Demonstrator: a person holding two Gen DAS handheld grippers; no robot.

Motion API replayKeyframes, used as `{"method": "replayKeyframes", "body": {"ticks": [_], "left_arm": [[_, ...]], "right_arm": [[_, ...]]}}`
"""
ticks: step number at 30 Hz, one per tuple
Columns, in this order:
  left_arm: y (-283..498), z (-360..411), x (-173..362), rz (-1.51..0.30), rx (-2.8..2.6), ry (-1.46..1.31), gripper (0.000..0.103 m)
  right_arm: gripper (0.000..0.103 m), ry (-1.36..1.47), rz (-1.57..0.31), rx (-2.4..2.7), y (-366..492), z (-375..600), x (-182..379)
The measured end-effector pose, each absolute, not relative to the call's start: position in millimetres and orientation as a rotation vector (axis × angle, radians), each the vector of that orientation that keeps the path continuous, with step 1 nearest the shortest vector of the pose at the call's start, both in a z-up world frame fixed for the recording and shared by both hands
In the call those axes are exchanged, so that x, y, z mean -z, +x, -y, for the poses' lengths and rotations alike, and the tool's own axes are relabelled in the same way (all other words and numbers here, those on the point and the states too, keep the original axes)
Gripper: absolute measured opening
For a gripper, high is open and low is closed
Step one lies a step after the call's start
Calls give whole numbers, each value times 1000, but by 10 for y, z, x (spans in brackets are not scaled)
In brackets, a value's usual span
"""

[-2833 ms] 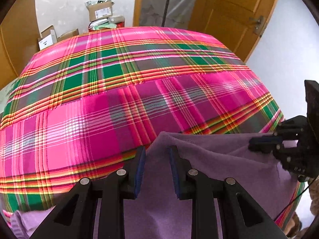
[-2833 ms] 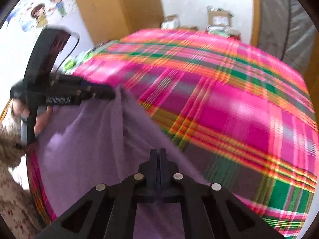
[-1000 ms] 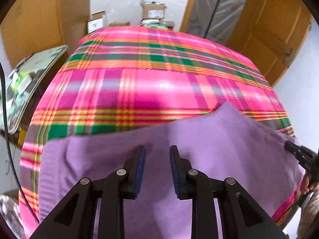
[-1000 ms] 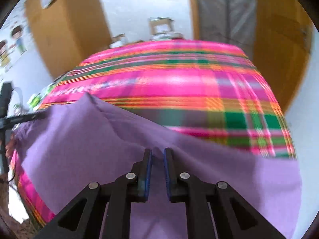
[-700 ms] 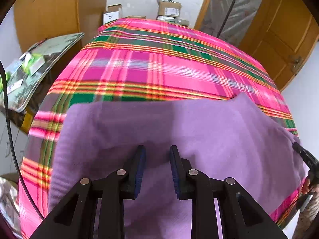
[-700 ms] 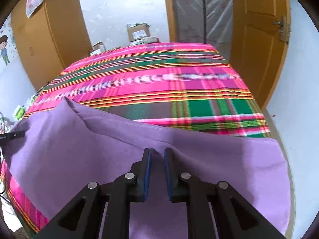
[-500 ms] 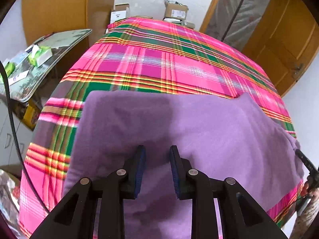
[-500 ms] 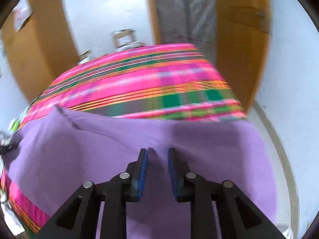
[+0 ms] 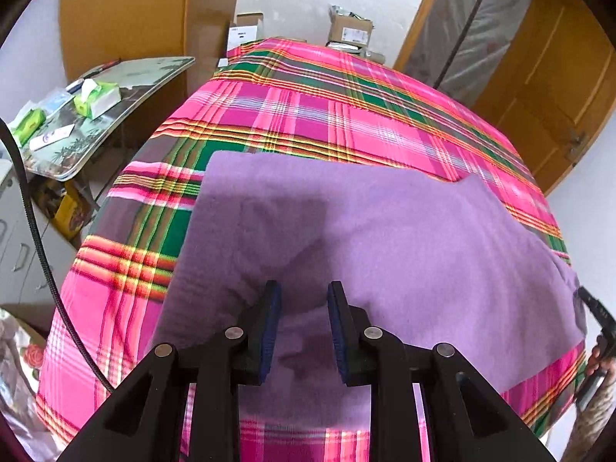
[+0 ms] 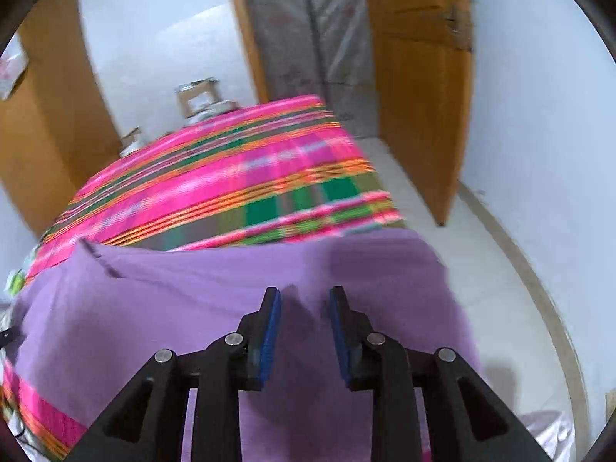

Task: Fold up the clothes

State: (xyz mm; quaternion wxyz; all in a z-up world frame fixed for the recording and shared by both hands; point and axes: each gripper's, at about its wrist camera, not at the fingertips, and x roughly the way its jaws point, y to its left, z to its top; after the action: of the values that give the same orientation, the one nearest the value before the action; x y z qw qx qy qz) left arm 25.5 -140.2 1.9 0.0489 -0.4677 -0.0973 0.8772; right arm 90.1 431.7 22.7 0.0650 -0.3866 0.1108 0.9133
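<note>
Lying spread across the near end of one bed [image 9: 346,115], a single purple cloth [image 9: 385,238] covers the pink, green and orange plaid bedcover, its far edge straight and one small corner poking up at the right of the left wrist view. The left claw [image 9: 302,327] hovers over the near part of the cloth with its two blue-padded fingers [image 9: 269,319] parted; a soft ridge of fabric rises in the gap, but the pads do not press on it, so the claw is released. The right claw [image 10: 304,327] hangs over the cloth's other end, near the bed's corner, its jaws opening, with a low pucker of purple fabric between the two pads and no grip on it. In the left wrist view the tip of that other tool and part of a hand [image 9: 600,358] show at the far right edge, just past the cloth's border. Beside the bed on the left stands one small table [image 9: 115,88] carrying two green packets and a few smaller items too small to tell. Beyond the bed's far end sit three cardboard boxes [image 9: 350,30] on the floor, and one wooden door [image 9: 558,77] stands at the right. The right wrist view is blurred.
</note>
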Motion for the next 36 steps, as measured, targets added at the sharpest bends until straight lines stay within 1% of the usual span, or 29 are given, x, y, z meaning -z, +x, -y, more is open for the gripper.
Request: {"method": "replayKeyframes", "body": {"ticks": [2, 6, 10, 12, 16, 19, 20, 22, 23, 24, 25, 28, 31, 34, 36], "left_arm": [[300, 1416, -16, 301, -2675, -1432, 26], [350, 1410, -17, 306, -2674, -1447, 26], [403, 1326, -37, 290, -2679, -1441, 26], [436, 1252, -74, 292, -2664, -1412, 26], [416, 1032, -118, 255, -2627, -1374, 26], [356, 862, -114, 230, -2591, -1363, 27], [337, 809, -109, 221, -2579, -1360, 27], [301, 734, -78, 212, -2558, -1366, 27], [284, 702, -60, 209, -2548, -1370, 27], [274, 675, -39, 202, -2540, -1382, 27], [267, 651, -19, 195, -2533, -1393, 27], [267, 618, 35, 165, -2528, -1409, 27], [276, 631, 43, 173, -2524, -1408, 27], [275, 637, 43, 178, -2525, -1408, 27], [281, 624, 32, 171, -2533, -1406, 27]], "right_arm": [[29, -1187, -301, -2797, 834, -4201, -257], [29, -1287, -106, -2784, 546, -3949, -261], [32, -1339, -9, -2854, 310, -3790, -258], [37, -1400, 44, -2872, 222, -3729, -201], [40, -1437, 141, -2898, 171, -3650, -149], [41, -1443, 159, -2909, 160, -3638, -128], [40, -1443, 164, -2915, 161, -3633, -125], [28, -1452, 168, -2935, 142, -3632, -118], [15, -1457, 168, -2939, 123, -3630, -125], [10, -1461, 167, -2943, 104, -3628, -131], [8, -1450, 169, -2939, 95, -3634, -137], [7, -1428, 149, -2918, 70, -3637, -143], [7, -1413, 157, -2895, 78, -3602, -148], [9, -1419, 166, -2883, 89, -3602, -155], [11, -1431, 127, -2888, 127, -3648, -186]]}}
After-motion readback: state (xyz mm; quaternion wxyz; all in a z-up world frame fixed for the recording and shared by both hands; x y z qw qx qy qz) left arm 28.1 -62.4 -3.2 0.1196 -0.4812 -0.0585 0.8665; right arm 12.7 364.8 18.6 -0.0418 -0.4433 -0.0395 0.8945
